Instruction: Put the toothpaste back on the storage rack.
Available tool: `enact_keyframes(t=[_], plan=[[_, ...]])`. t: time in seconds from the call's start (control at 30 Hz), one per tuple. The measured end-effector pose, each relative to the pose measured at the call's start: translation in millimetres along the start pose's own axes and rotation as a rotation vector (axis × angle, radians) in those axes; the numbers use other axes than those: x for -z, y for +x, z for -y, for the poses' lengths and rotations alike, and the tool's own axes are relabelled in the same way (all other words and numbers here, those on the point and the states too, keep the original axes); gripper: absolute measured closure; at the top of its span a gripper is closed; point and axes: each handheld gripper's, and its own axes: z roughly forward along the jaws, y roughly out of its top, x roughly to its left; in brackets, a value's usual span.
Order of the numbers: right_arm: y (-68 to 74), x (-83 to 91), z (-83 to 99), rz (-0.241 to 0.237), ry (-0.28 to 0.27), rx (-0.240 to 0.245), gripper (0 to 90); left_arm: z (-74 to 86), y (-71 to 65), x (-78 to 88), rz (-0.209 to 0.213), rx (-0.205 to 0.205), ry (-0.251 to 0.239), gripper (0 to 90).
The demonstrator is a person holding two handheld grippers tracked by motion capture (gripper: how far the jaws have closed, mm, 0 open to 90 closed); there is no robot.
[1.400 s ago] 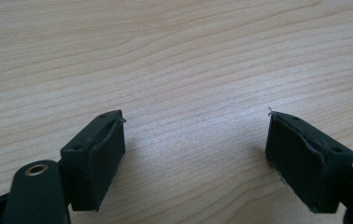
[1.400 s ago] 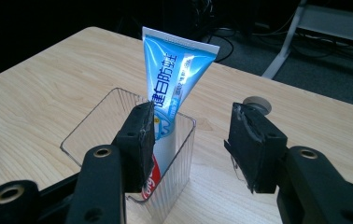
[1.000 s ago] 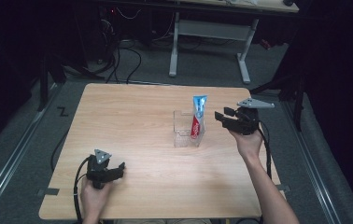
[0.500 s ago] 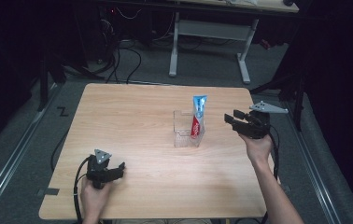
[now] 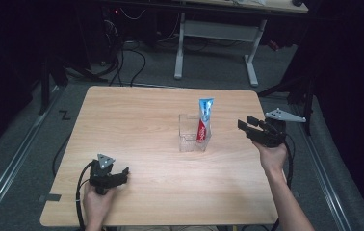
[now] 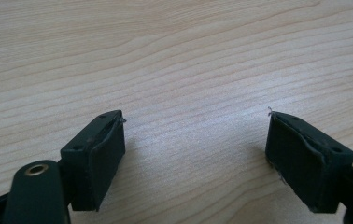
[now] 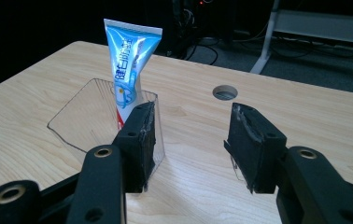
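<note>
A toothpaste tube (image 5: 204, 120) is seen just right of the frame's centre in the high view, standing upright — crimped end up, cap end down — inside a clear plastic holder (image 5: 189, 137) on the wooden table (image 5: 136, 125). The tube leans against the holder's right-hand wall, and its blue top rises well above the rim. In the right gripper view the same tube (image 7: 129, 65) is found in the upper left, with the holder (image 7: 86, 112) below it.

The right gripper (image 5: 248, 126) is held at the right of the high view, near the holder but apart from it, its jaws pointed toward the tube. Its jaws stand partly open with nothing between them, as the right gripper view (image 7: 191, 135) shows. The left gripper (image 5: 117, 174) rests at the lower left, well apart from the tube, and its jaws are spread wide over bare wood (image 6: 195, 140).

The tube is judged light and soft: its body would likely dent under a firm squeeze, and its glossy skin may slip. The flat crimped top, or the flattened part just below it, is probably the best place to be taken — across the thin faces, above the rim. The holder looks thin, light and rigid, so it may be dragged or tipped if the tube is pulled sideways rather than lifted straight up.
</note>
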Motion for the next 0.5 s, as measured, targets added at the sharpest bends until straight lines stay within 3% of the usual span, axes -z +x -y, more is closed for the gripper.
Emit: enact_keyframes(t=[0.5], plan=[[-10.2,14.5,11.5,0.019,-0.014,-0.025,51.6,0.0,0.0,0.0,0.000,0.000,0.000,20.1]])
